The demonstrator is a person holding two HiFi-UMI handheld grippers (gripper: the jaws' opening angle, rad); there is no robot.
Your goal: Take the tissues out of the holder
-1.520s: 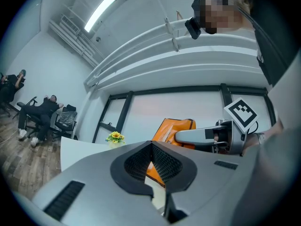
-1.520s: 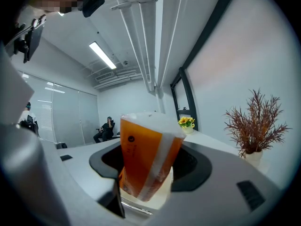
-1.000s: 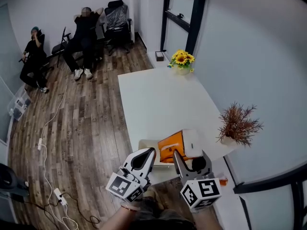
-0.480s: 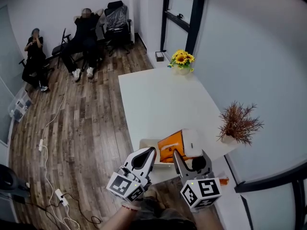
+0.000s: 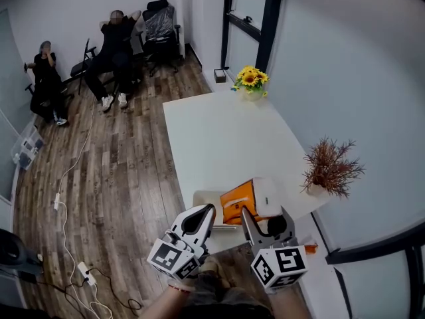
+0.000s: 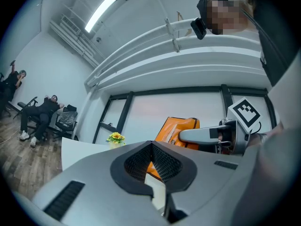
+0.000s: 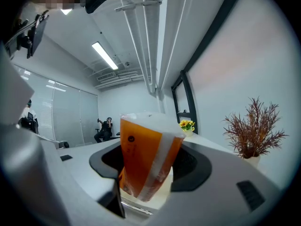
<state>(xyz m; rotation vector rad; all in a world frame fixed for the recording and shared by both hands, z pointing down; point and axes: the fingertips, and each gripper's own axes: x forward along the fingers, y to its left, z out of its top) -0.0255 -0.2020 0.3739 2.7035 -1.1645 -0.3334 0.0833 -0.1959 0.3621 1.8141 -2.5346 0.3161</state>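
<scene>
An orange tissue pack [image 5: 238,205] with a white end stands tilted at the near edge of the white table [image 5: 219,138]. My right gripper [image 5: 264,214] is shut on it, one finger on each side. In the right gripper view the pack [image 7: 141,154] fills the gap between the jaws. Under and left of the pack lies a pale, flat holder [image 5: 202,200]. My left gripper [image 5: 210,210] is shut with nothing between its fingers, its tip just left of the pack. The left gripper view shows the pack [image 6: 182,125] past the closed tip [image 6: 151,146].
A sunflower vase [image 5: 251,85] stands at the table's far end. A dried reddish plant [image 5: 330,168] in a pot sits at the right edge. Two people sit on chairs [image 5: 159,25] at the far left. Cables and a power strip [image 5: 83,271] lie on the wooden floor.
Both grippers and the pack stay put. Only the seated person at the far left shifts a little.
</scene>
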